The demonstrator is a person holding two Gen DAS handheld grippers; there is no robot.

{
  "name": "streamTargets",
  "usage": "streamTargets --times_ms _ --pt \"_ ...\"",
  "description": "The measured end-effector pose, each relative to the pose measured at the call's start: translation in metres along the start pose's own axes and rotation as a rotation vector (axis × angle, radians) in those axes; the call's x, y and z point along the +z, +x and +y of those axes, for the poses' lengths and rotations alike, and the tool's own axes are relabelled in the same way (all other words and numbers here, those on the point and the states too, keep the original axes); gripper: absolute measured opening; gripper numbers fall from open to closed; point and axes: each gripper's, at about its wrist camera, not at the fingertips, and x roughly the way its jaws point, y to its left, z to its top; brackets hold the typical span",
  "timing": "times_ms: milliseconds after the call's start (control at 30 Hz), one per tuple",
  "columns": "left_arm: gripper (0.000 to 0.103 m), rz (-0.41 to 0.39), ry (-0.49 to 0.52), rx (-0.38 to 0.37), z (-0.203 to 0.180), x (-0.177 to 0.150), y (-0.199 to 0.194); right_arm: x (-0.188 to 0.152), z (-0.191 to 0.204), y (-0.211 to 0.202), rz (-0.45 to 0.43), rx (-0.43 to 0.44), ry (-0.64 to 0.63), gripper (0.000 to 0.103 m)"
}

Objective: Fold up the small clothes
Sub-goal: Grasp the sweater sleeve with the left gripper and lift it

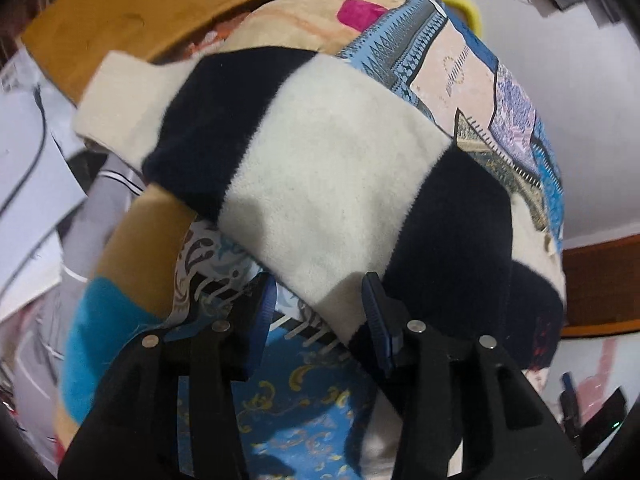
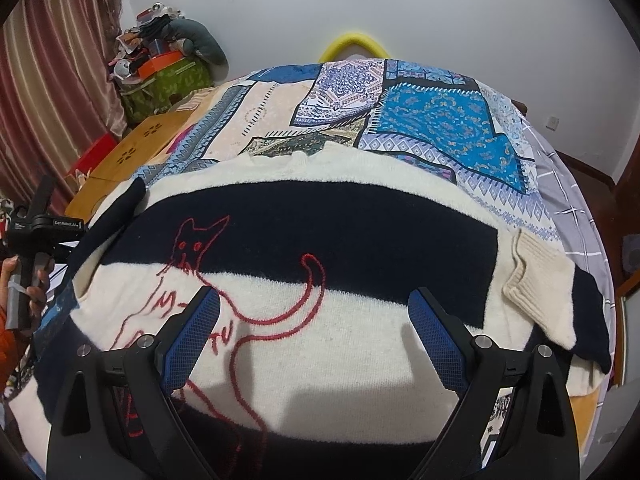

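Note:
A cream and navy striped sweater (image 2: 320,344) with a red cat outline lies spread on a patterned bedspread (image 2: 436,128). Its right sleeve is folded in, the cream cuff (image 2: 532,276) resting near the right edge. My right gripper (image 2: 314,320) is open and hovers just above the sweater's cream band, holding nothing. In the left wrist view a sleeve of the sweater (image 1: 320,176) stretches diagonally across the frame. My left gripper (image 1: 320,308) is open with the sleeve's lower edge between its fingers. The left gripper also shows at the left edge of the right wrist view (image 2: 32,240).
A wooden lap table (image 2: 132,152) lies on the bed's left side, also in the left wrist view (image 1: 160,4). A pile of bags and clutter (image 2: 168,60) stands by the curtain. A yellow ring (image 2: 352,46) sits behind the bed. Papers (image 1: 28,160) lie at left.

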Motion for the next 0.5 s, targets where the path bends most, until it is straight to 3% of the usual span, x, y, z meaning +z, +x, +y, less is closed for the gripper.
streamTargets --times_ms 133,167,200,233,333,500 --pt "0.043 -0.007 -0.053 -0.054 0.005 0.006 0.003 0.000 -0.001 0.002 0.009 0.001 0.006 0.094" --pt "0.040 -0.013 -0.059 -0.062 0.005 0.008 0.004 0.000 -0.001 0.002 0.010 0.001 0.005 0.094" --pt "0.028 -0.022 -0.054 -0.058 0.005 0.010 0.005 -0.001 -0.001 0.002 0.010 0.001 0.005 0.094" --pt "0.019 -0.029 -0.045 -0.049 0.004 0.011 0.006 -0.001 -0.001 0.002 0.010 0.001 0.005 0.094" --pt "0.013 -0.059 -0.011 -0.011 -0.002 0.014 0.005 -0.001 -0.001 0.000 0.007 -0.002 0.001 0.094" --pt "0.008 -0.164 0.137 0.079 -0.037 0.011 -0.022 0.002 -0.003 -0.004 -0.003 -0.008 -0.011 0.094"
